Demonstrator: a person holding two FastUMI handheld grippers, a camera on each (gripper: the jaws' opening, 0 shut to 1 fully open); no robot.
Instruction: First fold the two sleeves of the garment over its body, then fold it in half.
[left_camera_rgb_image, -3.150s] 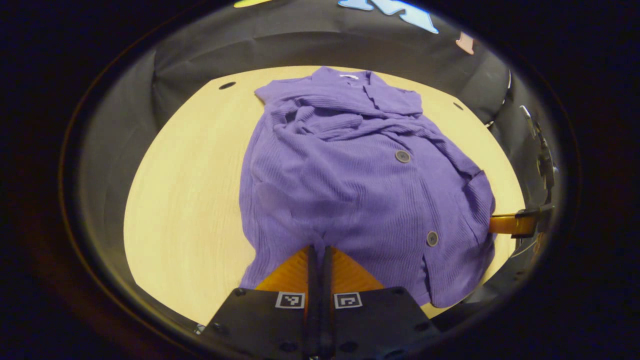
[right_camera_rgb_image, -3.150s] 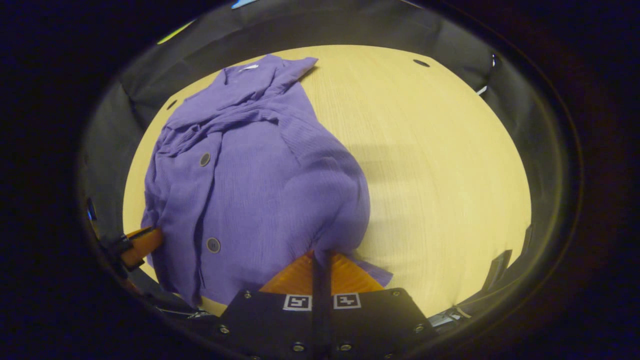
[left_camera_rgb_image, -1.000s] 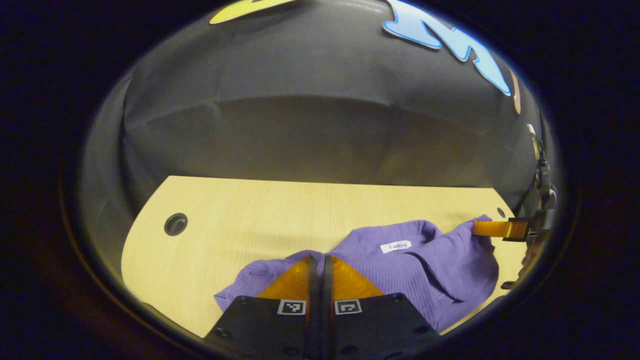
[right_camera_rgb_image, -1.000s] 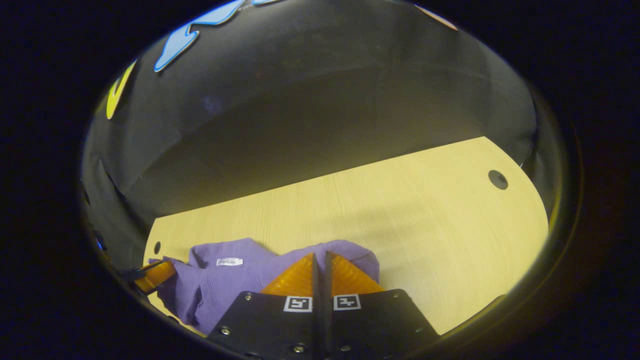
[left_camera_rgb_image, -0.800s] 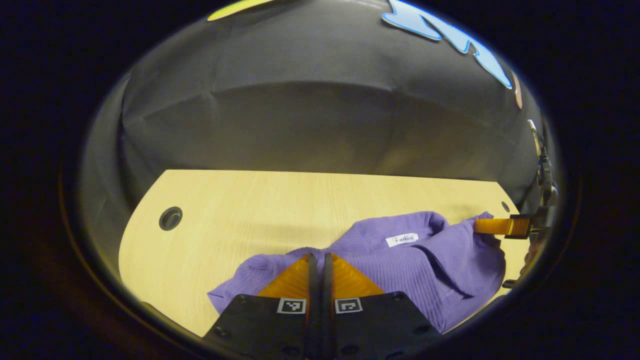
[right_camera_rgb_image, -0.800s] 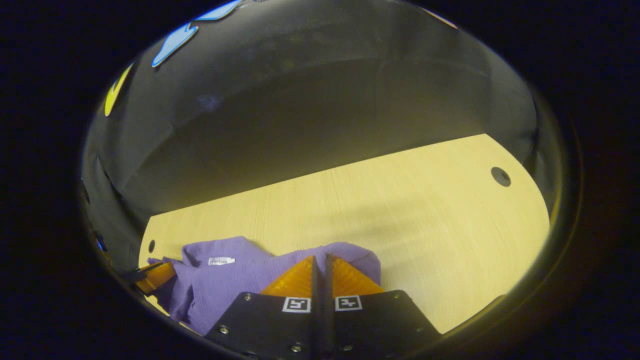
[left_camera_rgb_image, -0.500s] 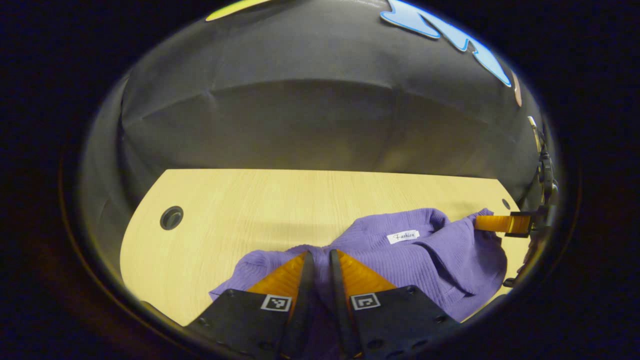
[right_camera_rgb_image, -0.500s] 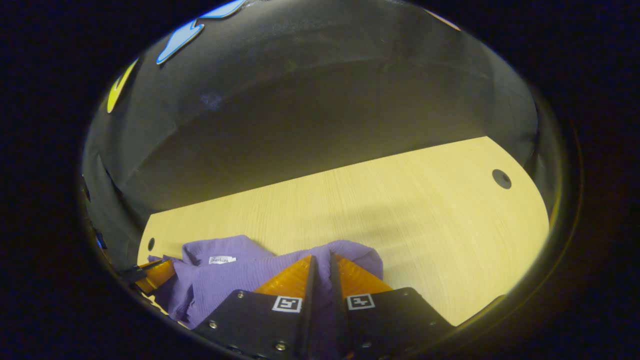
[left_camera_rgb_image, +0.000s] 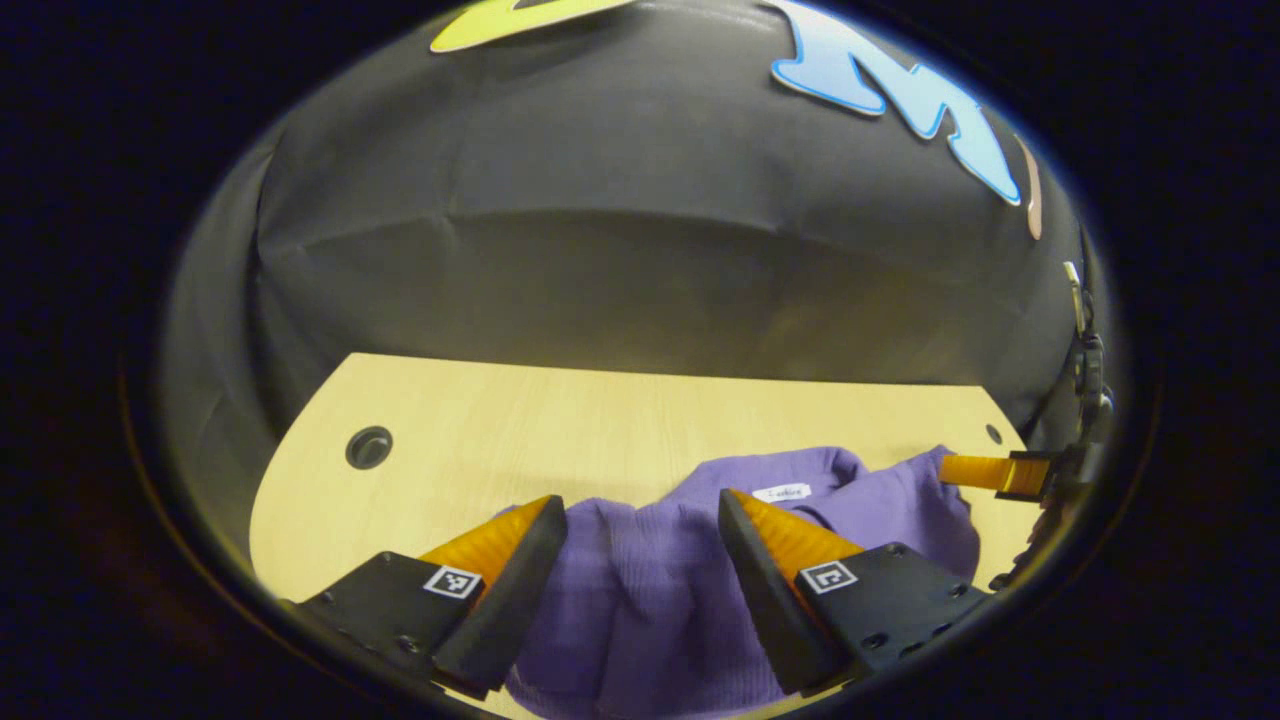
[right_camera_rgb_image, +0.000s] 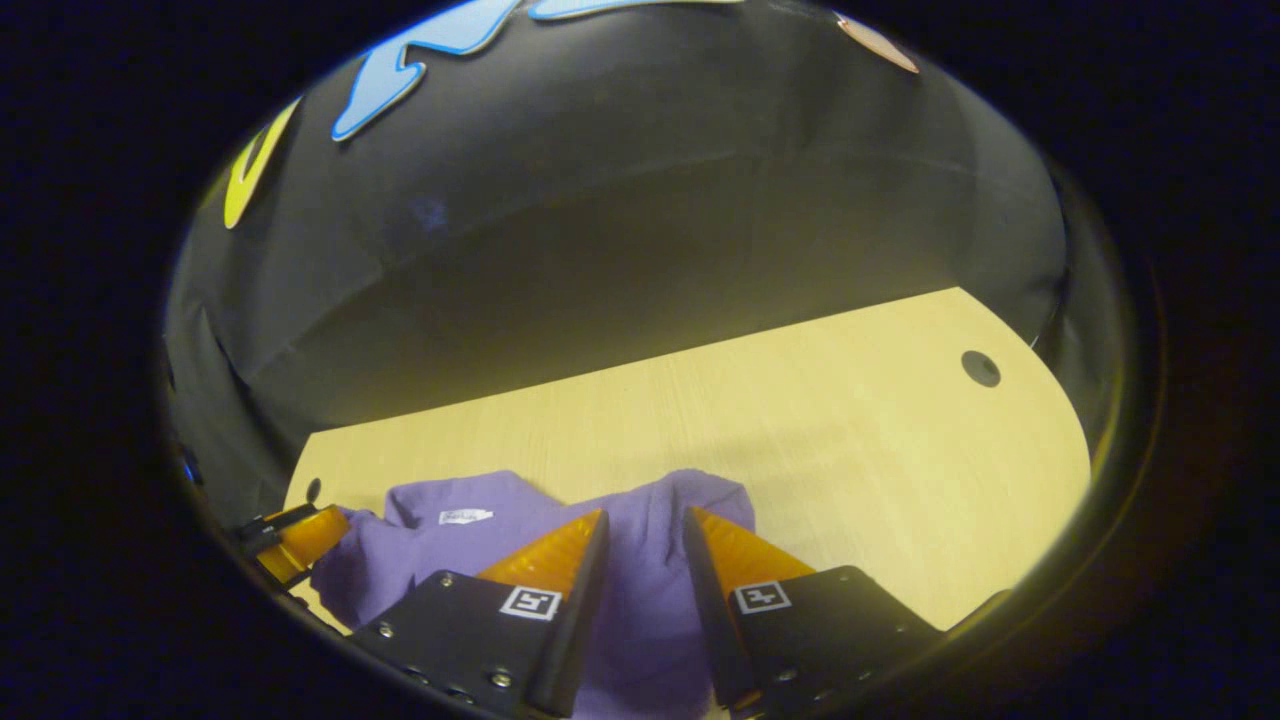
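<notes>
Both sets of fingers, pressed together on the cloth half a second ago, now stand apart, so I have let go of the folded edge. At the left, my left gripper (left_camera_rgb_image: 642, 520) is spread wide over the purple garment (left_camera_rgb_image: 650, 600), which lies bunched on the near part of the wooden table (left_camera_rgb_image: 560, 420), its collar tag facing up. At the right, my right gripper (right_camera_rgb_image: 640, 535) is parted less widely, with cloth showing between its fingers. I judge the half fold laid. To finish well, I should lift both claws straight up and back so no finger drags the top layer askew. I count one garment, one table, two grippers, and two round holes in the tabletop, one at each far corner.
</notes>
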